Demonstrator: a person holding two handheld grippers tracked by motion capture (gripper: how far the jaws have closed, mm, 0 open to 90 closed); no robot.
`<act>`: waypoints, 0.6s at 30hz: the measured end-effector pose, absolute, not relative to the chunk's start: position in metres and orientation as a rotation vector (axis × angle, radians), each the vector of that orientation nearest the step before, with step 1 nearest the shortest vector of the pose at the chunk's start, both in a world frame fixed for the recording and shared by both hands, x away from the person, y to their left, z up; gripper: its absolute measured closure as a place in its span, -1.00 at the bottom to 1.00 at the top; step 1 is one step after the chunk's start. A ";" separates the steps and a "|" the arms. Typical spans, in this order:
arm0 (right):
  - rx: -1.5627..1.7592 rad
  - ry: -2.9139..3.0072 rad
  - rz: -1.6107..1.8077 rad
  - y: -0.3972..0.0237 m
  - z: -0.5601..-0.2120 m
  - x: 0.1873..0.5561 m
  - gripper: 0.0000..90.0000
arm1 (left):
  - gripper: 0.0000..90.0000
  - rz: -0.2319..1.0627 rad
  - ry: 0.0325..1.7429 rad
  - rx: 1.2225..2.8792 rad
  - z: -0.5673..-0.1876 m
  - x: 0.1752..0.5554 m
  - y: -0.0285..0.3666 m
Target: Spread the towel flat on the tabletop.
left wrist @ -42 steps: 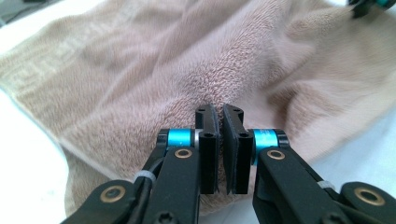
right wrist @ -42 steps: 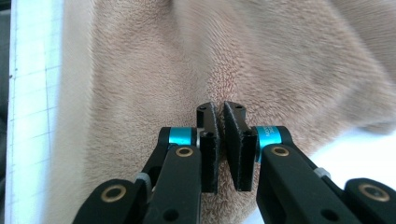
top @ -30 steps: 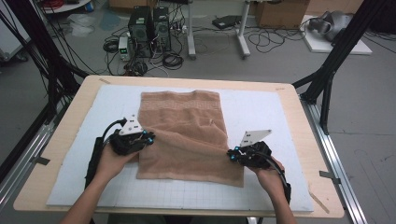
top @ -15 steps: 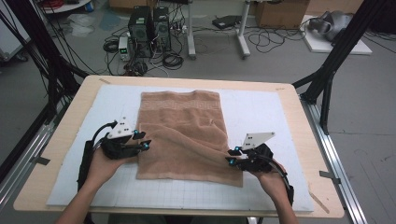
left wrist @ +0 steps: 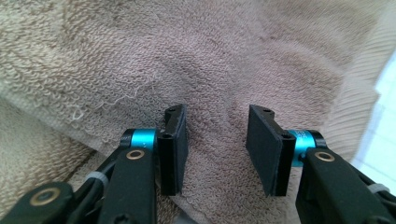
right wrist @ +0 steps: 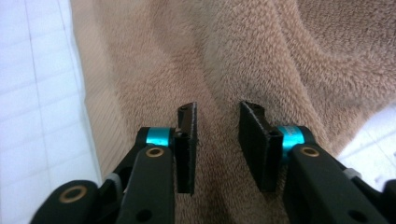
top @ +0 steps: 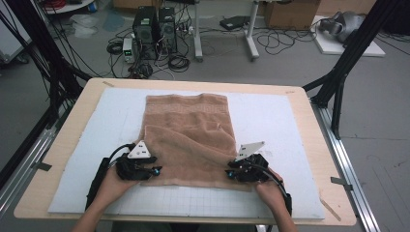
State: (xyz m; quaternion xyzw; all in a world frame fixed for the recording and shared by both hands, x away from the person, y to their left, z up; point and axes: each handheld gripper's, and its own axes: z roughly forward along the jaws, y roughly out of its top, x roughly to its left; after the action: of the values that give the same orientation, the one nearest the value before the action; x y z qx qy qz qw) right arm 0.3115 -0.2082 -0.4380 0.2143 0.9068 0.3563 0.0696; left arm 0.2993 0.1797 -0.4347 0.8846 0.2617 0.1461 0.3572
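While both sets of jaws have just been opening, left gripper and right gripper stand apart over the towel

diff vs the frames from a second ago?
Both grippers, left and right, came down and nearer the table's near edge; their jaws have just been opening, with nothing pinched between them now. The beige terry towel now has its near part folded over. Its far edge and the white gridded mat stayed put.
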 end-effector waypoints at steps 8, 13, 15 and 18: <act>0.573 2.754 1.035 -0.204 -0.436 0.310 0.89 | 0.87 0.472 0.659 2.309 -0.434 0.296 0.178; 0.580 2.778 1.081 -0.207 -0.434 0.311 0.91 | 0.92 0.427 0.682 2.258 -0.428 0.294 0.186; 0.570 2.781 1.096 -0.208 -0.431 0.308 0.91 | 0.93 0.421 0.677 2.236 -0.423 0.290 0.190; 0.532 2.774 1.109 -0.208 -0.424 0.301 0.91 | 0.93 0.443 0.665 2.227 -0.418 0.281 0.194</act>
State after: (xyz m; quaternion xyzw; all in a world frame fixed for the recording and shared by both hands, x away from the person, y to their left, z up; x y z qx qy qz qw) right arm 0.3009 -0.2085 -0.4238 0.1750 0.9129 0.3650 0.0533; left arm 0.2809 0.1940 -0.4180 0.8714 0.2602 0.1734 0.3781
